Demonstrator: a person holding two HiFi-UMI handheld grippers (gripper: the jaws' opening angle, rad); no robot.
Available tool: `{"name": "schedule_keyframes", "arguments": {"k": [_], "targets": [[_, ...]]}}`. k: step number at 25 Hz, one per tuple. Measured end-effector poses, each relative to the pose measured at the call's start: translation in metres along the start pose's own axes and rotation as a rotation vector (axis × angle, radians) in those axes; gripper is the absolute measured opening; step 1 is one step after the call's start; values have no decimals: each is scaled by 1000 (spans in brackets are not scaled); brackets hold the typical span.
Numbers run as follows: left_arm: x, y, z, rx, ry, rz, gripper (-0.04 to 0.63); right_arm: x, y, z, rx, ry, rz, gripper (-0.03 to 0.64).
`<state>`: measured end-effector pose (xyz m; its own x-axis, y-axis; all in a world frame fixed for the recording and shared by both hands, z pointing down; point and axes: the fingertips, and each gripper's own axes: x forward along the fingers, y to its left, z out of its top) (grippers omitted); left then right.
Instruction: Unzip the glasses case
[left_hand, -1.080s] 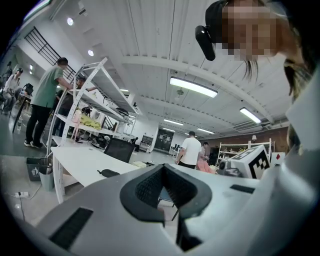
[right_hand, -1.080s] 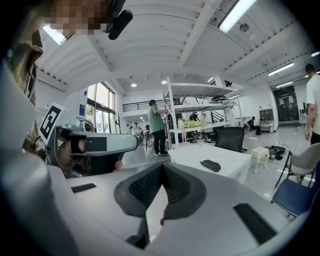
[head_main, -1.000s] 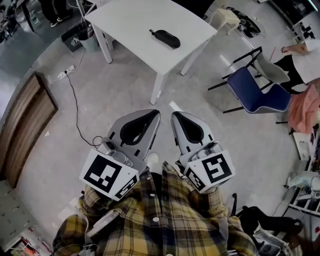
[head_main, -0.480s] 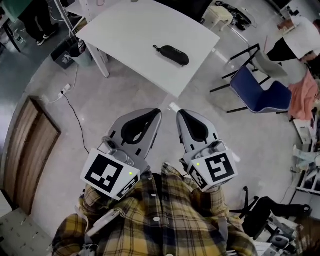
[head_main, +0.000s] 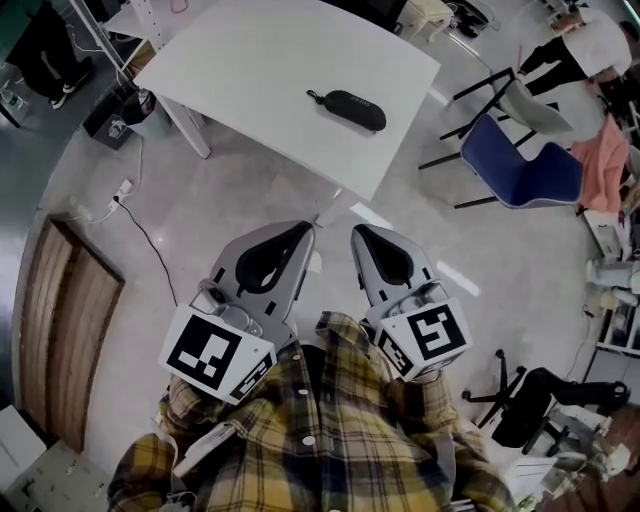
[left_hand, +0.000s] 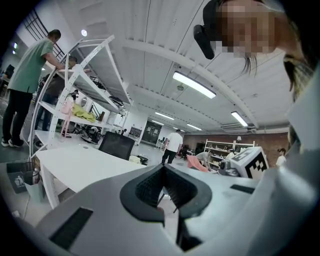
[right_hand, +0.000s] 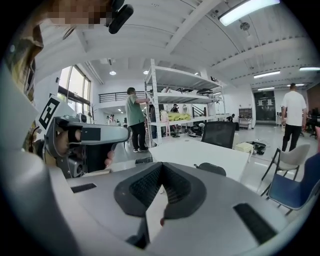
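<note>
The black glasses case (head_main: 347, 108) lies zipped on the white table (head_main: 250, 70), near its right side. Its rounded end (right_hand: 210, 169) shows over the right gripper's jaws in the right gripper view. Both grippers are held side by side in front of my plaid shirt, short of the table's near corner and well away from the case. The left gripper (head_main: 306, 230) is shut with nothing in it, jaw tips together (left_hand: 163, 168). The right gripper (head_main: 359, 232) also looks shut and empty, its jaws meeting (right_hand: 160, 167). The left gripper view does not show the case.
A blue chair (head_main: 525, 175) stands right of the table and a black office chair (head_main: 520, 410) at the lower right. A wooden panel (head_main: 60, 330) and a floor cable (head_main: 140, 225) lie left. A white shelf rack (left_hand: 95, 85) with people by it stands beyond the table.
The table and case have come closer and sit larger at the top of the head view as I moved toward them. Both grippers stay shut, side by side.
</note>
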<state>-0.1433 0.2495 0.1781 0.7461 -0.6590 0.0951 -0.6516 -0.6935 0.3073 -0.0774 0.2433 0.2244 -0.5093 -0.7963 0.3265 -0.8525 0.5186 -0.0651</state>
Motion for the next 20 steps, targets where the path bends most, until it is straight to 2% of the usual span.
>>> {"name": "schedule_keyframes", "arguments": {"k": [10, 14, 20], "targets": [[51, 64, 12, 18, 37, -15, 8, 71, -51, 17, 22, -5, -52, -2], [94, 92, 26, 50, 55, -47, 8, 106, -87, 26, 1, 15, -86, -2], [177, 125, 54, 37, 86, -112, 8, 147, -156, 45, 39, 40, -141, -2]]}}
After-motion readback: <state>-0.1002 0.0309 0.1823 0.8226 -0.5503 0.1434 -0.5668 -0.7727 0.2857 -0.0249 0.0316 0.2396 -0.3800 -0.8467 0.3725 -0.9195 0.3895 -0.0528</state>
